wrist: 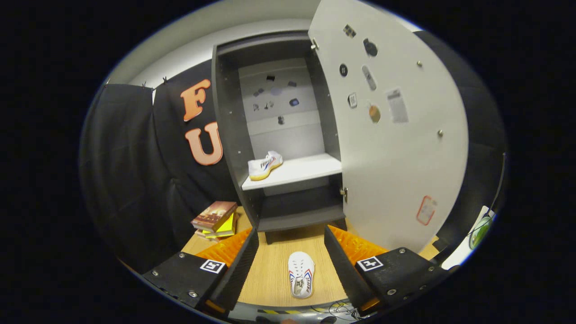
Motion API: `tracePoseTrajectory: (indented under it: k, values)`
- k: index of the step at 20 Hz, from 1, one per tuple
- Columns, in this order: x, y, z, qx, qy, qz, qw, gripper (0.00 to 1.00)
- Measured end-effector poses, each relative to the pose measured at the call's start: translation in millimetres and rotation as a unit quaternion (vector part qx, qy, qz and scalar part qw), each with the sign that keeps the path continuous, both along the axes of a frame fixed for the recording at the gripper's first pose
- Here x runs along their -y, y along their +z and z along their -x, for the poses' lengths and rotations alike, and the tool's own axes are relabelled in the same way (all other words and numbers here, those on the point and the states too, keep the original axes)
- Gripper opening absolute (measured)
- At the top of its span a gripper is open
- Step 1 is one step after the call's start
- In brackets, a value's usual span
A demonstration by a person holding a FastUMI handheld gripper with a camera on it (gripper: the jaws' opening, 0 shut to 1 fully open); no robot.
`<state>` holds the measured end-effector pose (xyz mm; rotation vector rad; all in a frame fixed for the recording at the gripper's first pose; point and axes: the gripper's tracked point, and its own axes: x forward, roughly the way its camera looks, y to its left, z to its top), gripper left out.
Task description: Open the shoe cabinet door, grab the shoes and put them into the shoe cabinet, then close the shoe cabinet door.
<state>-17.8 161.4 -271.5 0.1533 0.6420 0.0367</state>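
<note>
We are looking along the gripper (pixel 291 265) at a tall dark shoe cabinet (pixel 234 135) standing well beyond the fingers, its pale door (pixel 396 135) swinging wide open to the right of the opening and carrying small stickers and labels on its inner face. Inside, a white shelf (pixel 306 171) is crossing the cabinet, and one white shoe (pixel 265 165) with a yellow sole is sitting on its left part, beyond the left finger. The wooden floor (pixel 274 270) is running from the cabinet's foot back toward us. A small stack of books (pixel 216 219) is lying on it beside the cabinet's lower left corner, ahead of the left finger. The second white shoe (pixel 301 274) is lying on the floor between the two fingers, sole down, apart from both, its length pointing toward the cabinet.

We are seeing the gripper spread wide and grasping nothing, its fingers angling forward and downward on either side of that shoe, aimed at the foot of the open cabinet.
</note>
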Motion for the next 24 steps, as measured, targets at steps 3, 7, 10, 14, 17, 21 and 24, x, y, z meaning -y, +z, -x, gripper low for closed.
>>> tracePoseTrajectory:
  k: [3, 7, 10, 14, 17, 21, 24]
  values:
    - [-22, -60, 3, -0.064, 0.025, -0.019, 0.997, 0.94]
    - [-39, -129, 9, -0.126, 0.053, -0.016, 0.99, 0.96]
    - [-50, -175, 14, -0.165, 0.066, -0.017, 0.984, 0.95]
    - [-60, -226, 28, -0.212, 0.089, -0.004, 0.973, 0.91]
    - [-64, -261, 37, -0.243, 0.097, 0.003, 0.965, 0.81]
    - [-58, -292, 39, -0.256, 0.074, 0.032, 0.963, 0.68]
    - [-54, -305, 32, -0.242, 0.047, 0.063, 0.967, 0.58]
